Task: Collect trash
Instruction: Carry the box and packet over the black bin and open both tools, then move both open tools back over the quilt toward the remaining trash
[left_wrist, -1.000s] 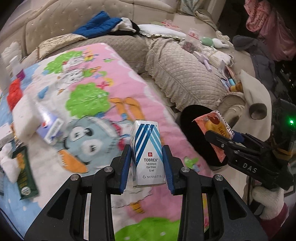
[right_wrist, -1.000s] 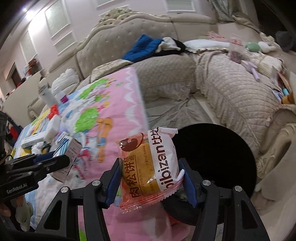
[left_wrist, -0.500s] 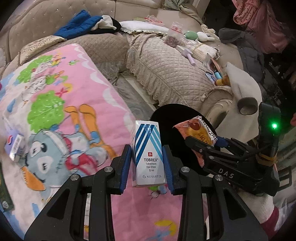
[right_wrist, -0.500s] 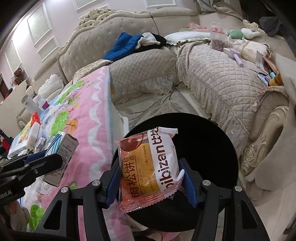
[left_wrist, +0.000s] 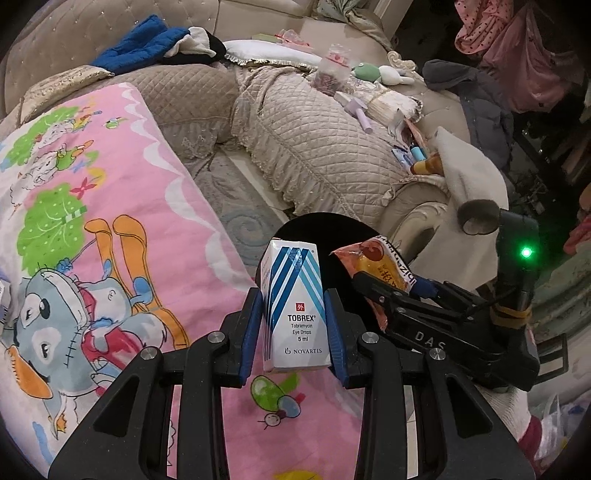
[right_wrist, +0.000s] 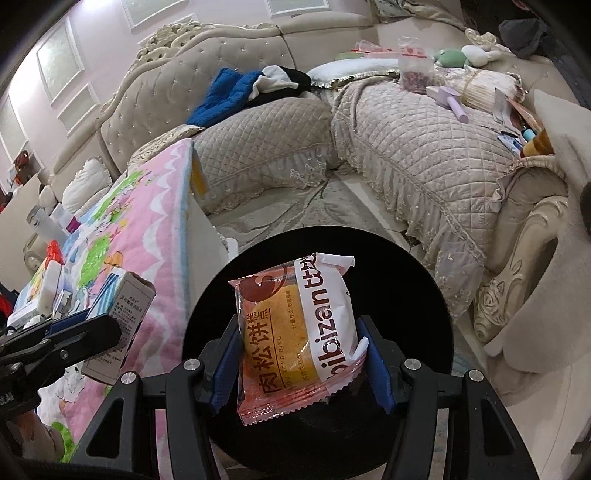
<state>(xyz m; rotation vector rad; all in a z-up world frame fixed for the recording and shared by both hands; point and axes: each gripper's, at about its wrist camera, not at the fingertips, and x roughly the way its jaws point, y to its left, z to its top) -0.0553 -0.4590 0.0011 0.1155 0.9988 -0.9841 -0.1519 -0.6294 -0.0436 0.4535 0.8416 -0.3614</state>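
My left gripper (left_wrist: 293, 328) is shut on a white and blue eye-drops box (left_wrist: 294, 306), held upright over the pink cartoon cloth (left_wrist: 110, 236) near its edge. My right gripper (right_wrist: 301, 363) is shut on an orange and white snack packet (right_wrist: 295, 332), hanging right above the open mouth of a round black bin (right_wrist: 417, 288). In the left wrist view the right gripper (left_wrist: 373, 291) with the packet (left_wrist: 384, 266) sits just right of the box, and the bin (left_wrist: 325, 225) shows dark behind both. The right wrist view shows the box (right_wrist: 122, 314) at lower left.
A quilted beige sofa (right_wrist: 424, 158) wraps around behind the bin, strewn with a blue garment (right_wrist: 225, 92), a plush toy (right_wrist: 450, 57) and small items. Bottles and packets (right_wrist: 51, 251) lie at the far end of the cloth. A carved sofa arm (right_wrist: 517, 266) stands right of the bin.
Both grippers have swung to the right, off the cluttered middle of the cloth toward the black bin. The packet now hangs over the bin's mouth. Both grips are unchanged.
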